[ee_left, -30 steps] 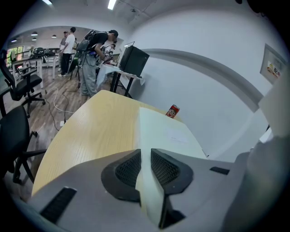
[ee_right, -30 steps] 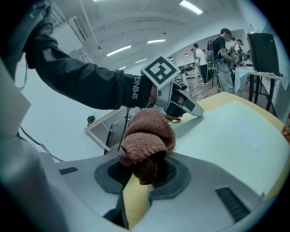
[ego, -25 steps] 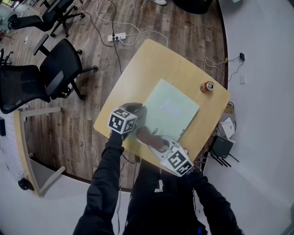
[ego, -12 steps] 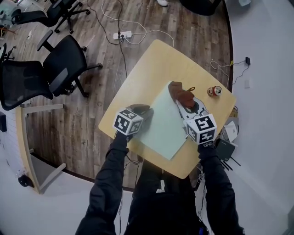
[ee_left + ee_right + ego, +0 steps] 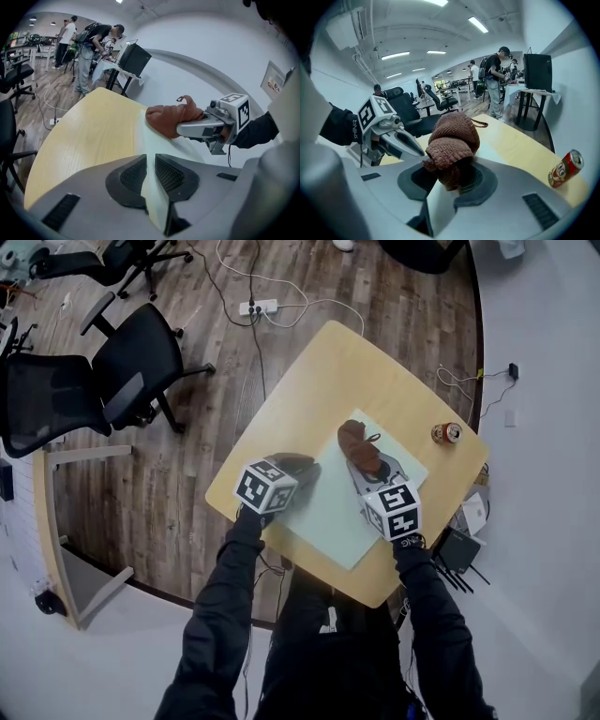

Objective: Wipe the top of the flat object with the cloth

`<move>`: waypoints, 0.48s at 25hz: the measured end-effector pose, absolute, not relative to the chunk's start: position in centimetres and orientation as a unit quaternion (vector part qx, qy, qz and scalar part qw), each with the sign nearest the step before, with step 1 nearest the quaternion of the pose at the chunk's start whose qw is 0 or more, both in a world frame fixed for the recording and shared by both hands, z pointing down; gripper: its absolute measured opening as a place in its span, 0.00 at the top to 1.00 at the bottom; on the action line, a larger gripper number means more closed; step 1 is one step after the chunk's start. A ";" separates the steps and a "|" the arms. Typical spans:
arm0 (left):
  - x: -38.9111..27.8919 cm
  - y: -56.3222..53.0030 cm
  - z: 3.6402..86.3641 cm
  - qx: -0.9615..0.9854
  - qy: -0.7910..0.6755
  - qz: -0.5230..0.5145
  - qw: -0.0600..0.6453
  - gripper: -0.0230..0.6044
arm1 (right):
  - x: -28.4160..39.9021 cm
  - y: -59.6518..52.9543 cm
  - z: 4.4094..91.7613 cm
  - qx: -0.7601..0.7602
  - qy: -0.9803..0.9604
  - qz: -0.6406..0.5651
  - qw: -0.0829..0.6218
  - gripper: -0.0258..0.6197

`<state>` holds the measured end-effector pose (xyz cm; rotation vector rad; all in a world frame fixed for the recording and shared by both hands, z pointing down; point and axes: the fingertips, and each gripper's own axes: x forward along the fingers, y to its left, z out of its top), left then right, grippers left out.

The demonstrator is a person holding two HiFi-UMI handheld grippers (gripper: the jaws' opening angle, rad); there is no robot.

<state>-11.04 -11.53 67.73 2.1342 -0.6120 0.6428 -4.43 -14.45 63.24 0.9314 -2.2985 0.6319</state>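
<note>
Altogether, the table (image 5: 309, 362) bears one cloth (image 5: 354, 444), one sheet (image 5: 328, 512), one can (image 5: 447, 433).

Black sleeves (image 5: 220, 596); grey left gripper (image 5: 151, 174), right gripper (image 5: 447, 180) with marker cubes (image 5: 262, 486).

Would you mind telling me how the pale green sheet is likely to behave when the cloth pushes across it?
Probably light and thin: the sheet lies flat against the table. It would likely slide under drag from the cloth, which may be why the left tongs pinch its near edge.

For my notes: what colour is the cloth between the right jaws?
The cloth is reddish brown, with a knitted texture. The right gripper view shows it best.
</note>
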 end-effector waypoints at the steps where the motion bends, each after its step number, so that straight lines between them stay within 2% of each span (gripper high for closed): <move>1: -11.1 -11.5 67.7 0.845 -0.238 0.253 0.406 0.84 | -4.8 -13.6 63.3 0.344 -0.861 0.240 0.288 0.78; 12: -11.3 -11.6 67.8 0.847 -0.200 0.249 0.424 0.84 | -10.3 -3.8 63.3 0.271 -0.875 0.281 0.286 0.78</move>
